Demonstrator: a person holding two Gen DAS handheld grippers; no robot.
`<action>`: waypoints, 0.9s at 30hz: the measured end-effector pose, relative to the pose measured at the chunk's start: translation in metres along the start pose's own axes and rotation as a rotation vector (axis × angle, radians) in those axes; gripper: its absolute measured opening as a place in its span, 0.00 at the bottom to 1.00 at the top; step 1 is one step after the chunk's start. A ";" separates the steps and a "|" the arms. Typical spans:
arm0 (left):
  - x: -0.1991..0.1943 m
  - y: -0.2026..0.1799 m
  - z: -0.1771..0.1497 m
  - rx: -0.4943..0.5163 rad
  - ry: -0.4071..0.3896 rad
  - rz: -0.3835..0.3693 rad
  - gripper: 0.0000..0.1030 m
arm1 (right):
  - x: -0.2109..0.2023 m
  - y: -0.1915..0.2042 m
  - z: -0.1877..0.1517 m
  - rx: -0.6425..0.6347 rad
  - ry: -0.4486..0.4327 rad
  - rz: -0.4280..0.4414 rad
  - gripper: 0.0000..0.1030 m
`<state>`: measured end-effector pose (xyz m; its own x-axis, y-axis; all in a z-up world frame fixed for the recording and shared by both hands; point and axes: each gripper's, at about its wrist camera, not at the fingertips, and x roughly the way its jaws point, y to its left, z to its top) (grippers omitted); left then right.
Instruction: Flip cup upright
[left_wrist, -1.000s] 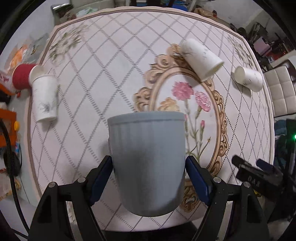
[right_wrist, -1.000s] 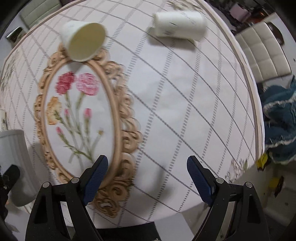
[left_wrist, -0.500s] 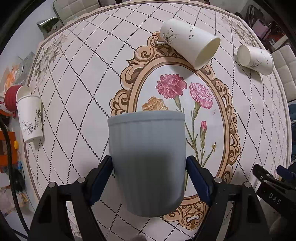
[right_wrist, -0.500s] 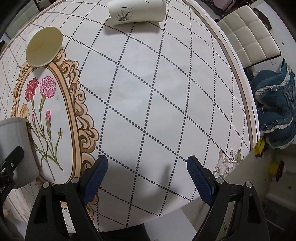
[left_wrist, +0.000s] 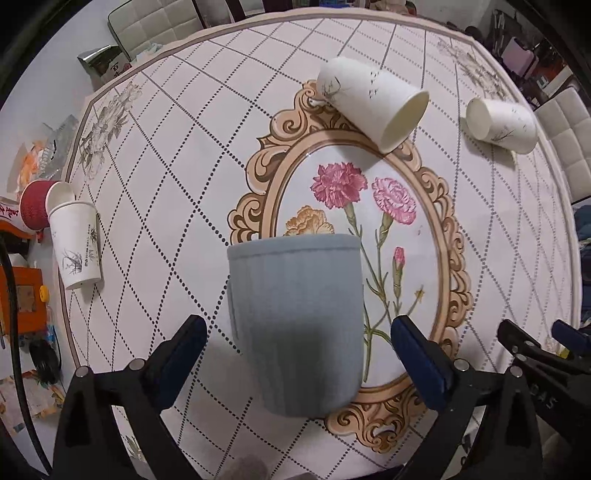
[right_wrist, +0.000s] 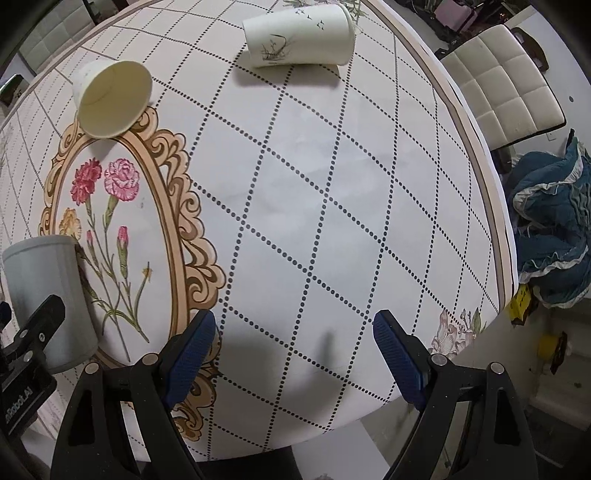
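A grey ribbed cup (left_wrist: 295, 321) stands upright on the table, between the fingers of my left gripper (left_wrist: 293, 354). The jaws are open, with a gap on each side of the cup. The cup also shows at the left edge of the right wrist view (right_wrist: 48, 295). My right gripper (right_wrist: 293, 354) is open and empty above the table's near right edge. Two white paper cups lie on their sides farther back: one at the top of the flower frame (left_wrist: 373, 103) (right_wrist: 110, 98), one near the far right edge (left_wrist: 500, 123) (right_wrist: 299, 35).
A white paper cup (left_wrist: 75, 245) and a red cup (left_wrist: 35, 203) lie at the table's left edge. A white padded chair (right_wrist: 506, 88) and a blue cloth heap (right_wrist: 546, 236) are beyond the right edge. Clutter lies on the floor at the left.
My left gripper has opened and let go of the grey cup, which now stands on the table. Both grippers have shifted forward over the table.
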<state>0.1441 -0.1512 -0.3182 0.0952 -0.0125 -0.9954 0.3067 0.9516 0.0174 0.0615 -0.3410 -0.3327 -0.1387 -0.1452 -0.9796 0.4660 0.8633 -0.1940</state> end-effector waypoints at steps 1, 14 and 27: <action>-0.006 0.000 -0.005 -0.004 0.001 -0.015 0.99 | -0.003 0.002 0.000 0.001 -0.002 0.001 0.86; -0.064 0.119 -0.050 -0.176 -0.119 0.154 0.99 | -0.050 0.031 -0.015 -0.089 -0.050 0.078 0.86; -0.003 0.185 -0.103 -0.363 0.023 0.234 0.99 | -0.071 0.138 -0.024 -0.293 -0.048 0.190 0.86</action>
<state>0.1029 0.0567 -0.3214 0.0997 0.2193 -0.9705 -0.0744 0.9743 0.2125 0.1146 -0.2003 -0.2885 -0.0290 0.0143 -0.9995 0.2080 0.9781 0.0080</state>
